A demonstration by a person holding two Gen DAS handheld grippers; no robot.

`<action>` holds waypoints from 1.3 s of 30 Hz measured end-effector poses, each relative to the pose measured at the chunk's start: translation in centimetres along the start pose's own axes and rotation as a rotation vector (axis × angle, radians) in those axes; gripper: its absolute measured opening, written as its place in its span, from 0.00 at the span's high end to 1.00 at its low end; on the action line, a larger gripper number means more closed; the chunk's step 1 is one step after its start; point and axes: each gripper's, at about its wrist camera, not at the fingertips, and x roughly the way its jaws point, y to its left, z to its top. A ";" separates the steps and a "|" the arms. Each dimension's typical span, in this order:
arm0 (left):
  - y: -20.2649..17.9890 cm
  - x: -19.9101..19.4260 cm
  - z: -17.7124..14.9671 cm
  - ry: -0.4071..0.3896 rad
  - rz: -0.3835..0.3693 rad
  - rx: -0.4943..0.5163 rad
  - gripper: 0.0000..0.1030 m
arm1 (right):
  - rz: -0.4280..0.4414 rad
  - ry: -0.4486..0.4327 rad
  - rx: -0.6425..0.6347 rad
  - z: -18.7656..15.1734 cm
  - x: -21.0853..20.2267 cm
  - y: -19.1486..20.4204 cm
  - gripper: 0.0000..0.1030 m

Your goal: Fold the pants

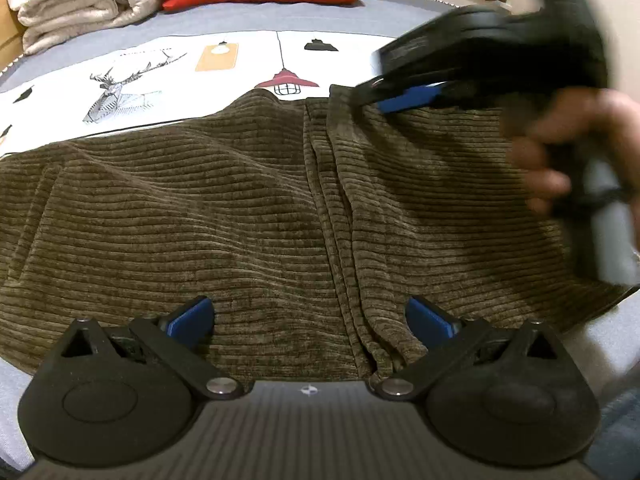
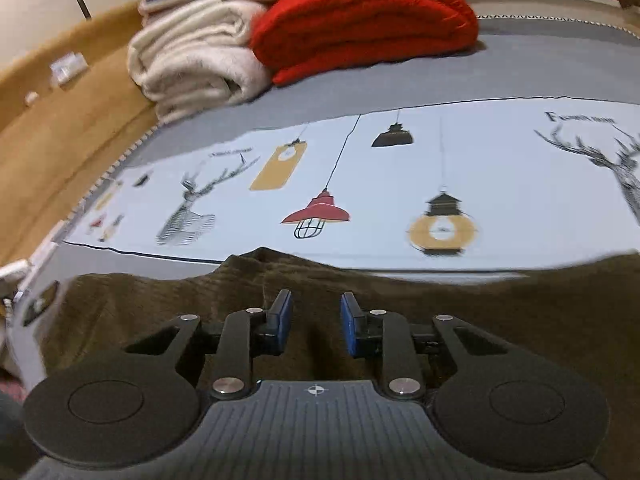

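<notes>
1. The bed cover (image 2: 500, 184) with the deer and lamp prints ran well beyond both tongs, with a white blanket (image 2: 192, 60) and a red blanket (image 2: 360, 20) stacked at its far end. Nothing out there looked like trouble.
2. The pants (image 1: 240, 208), brown corduroy, lay spread flat right under and ahead of both tongs, their far edge bunched into a hump. My guess: the thick ribbed cloth could drag along as one lump instead of folding cleanly.
3. The right gripper (image 2: 316, 320) sat over the pants near that far edge, jaws narrowed but with a clear gap and no cloth pinched in it. From the left wrist view it was blurred, so it was probably moving fast. A grab at that speed could've caught only the top layer, or missed.
4. The left gripper (image 1: 308, 320) was spread wide over the near edge, holding nothing. The middle seam fold (image 1: 340, 240) ran up between its fingers, slightly right. If it clamped off-centre, the fold would likely have come out crooked.
</notes>
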 end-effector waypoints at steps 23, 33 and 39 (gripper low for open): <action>1.9 -2.5 1.9 -0.090 0.037 -0.046 0.00 | -0.061 0.007 -0.108 -3.1 -8.1 -3.2 0.71; -0.6 1.0 0.2 -0.029 0.095 -0.004 0.00 | -0.135 0.162 -0.290 -9.6 -10.2 -4.0 0.63; -1.1 -0.4 0.9 -0.005 0.123 -0.001 0.00 | -0.089 0.149 -0.276 -9.8 -13.9 -3.8 0.55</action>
